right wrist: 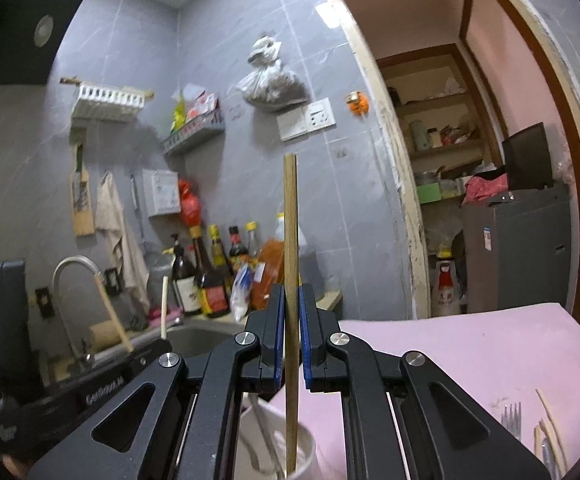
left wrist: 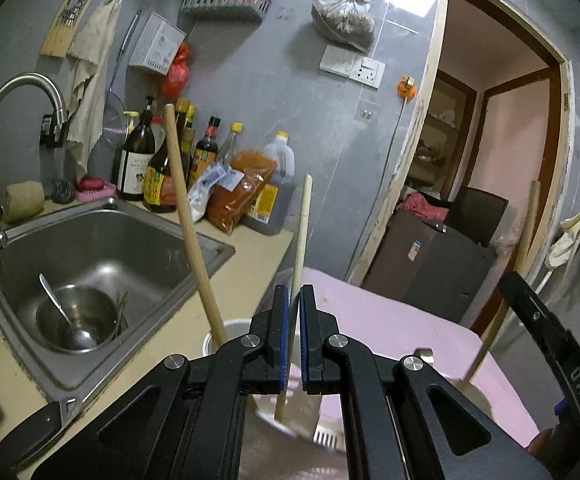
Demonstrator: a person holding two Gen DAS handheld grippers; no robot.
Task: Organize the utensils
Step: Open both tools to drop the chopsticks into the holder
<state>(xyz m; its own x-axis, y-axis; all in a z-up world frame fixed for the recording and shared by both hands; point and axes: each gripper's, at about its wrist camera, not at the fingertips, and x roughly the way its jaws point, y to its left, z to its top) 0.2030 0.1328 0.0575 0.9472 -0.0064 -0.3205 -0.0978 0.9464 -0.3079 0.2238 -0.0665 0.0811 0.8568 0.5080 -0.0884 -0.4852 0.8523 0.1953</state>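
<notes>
**Both grippers clamped on chopsticks over the holder**

The white holder [right wrist: 278,444] stands at the near edge of the counter, beside the pink mat [right wrist: 469,364], right under both grippers. A pale stick [left wrist: 194,216] leans in it, tilted toward the sink.

The left gripper [left wrist: 293,300] has its blue pads pressed together on a pale chopstick [left wrist: 299,248], which stands nearly upright; its lower end reaches down at the holder's mouth, though whether it is inside cannot be told.

The right gripper [right wrist: 290,300] is clamped on a darker chopstick [right wrist: 290,240], held upright with its lower end down inside the holder.

At the mat's far right corner, in the right wrist view, lie a fork [right wrist: 511,420] and a few more chopsticks [right wrist: 549,428].

To the left is the steel sink [left wrist: 194,236], with a metal bowl [left wrist: 78,320] in it and a spoon [left wrist: 60,308] resting in the bowl. The tap [left wrist: 18,92] arches over it. Sauce bottles [left wrist: 162,168] and an oil jug [left wrist: 274,196] stand along the grey tiled wall behind. A doorway [left wrist: 501,152] opens on the right.
</notes>
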